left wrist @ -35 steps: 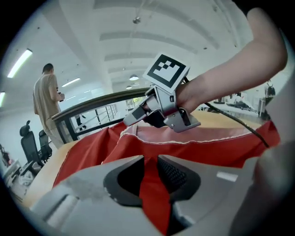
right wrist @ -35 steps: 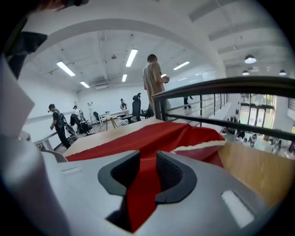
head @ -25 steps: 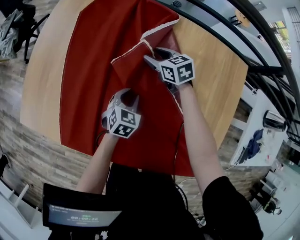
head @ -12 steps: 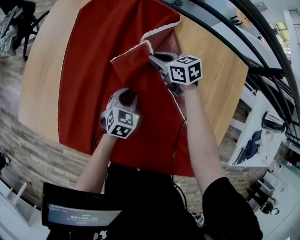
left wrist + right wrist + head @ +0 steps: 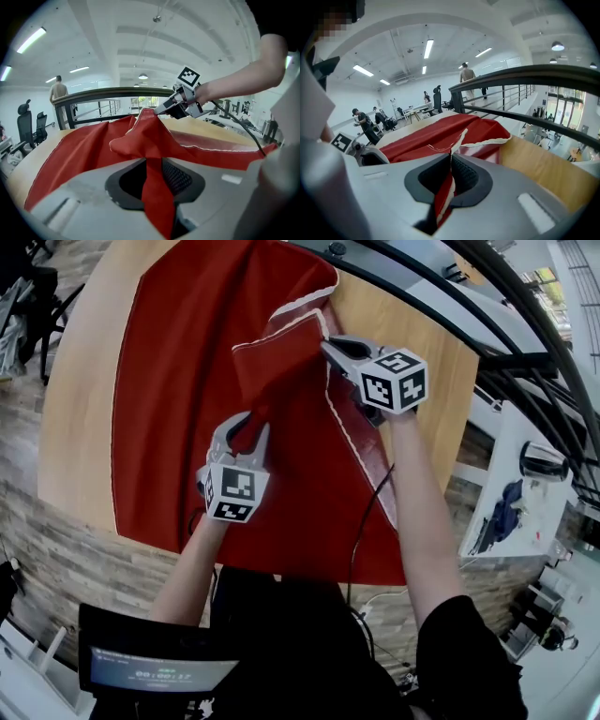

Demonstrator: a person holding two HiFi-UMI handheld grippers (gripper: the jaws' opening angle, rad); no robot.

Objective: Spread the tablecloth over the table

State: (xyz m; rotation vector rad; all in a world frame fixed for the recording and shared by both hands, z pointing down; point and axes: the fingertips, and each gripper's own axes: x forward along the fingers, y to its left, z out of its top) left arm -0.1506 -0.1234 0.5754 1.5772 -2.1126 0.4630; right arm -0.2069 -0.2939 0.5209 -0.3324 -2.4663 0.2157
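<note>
A red tablecloth (image 5: 178, 381) with a white hem lies partly folded on the round wooden table (image 5: 80, 409). My left gripper (image 5: 246, 426) is shut on a fold of red cloth near the middle; the fold runs up between its jaws (image 5: 154, 176) in the left gripper view. My right gripper (image 5: 328, 341) is farther back, at the turned-over corner. Its jaws are closing, with the white-hemmed edge (image 5: 451, 171) pinched between them. From that grip the cloth (image 5: 440, 129) rises off the table in a peak. The left gripper view shows the right gripper (image 5: 161, 110) at that peak.
Bare wood (image 5: 427, 362) shows right of the cloth. A black railing (image 5: 450, 282) curves behind the table. A dark office chair (image 5: 33, 296) stands at the far left and a white counter (image 5: 525, 512) at the right. People stand far off in both gripper views.
The right gripper has shut on the hemmed edge and moved up and to the right with it. The left gripper has risen with its fold, lifting the cloth's flap.
</note>
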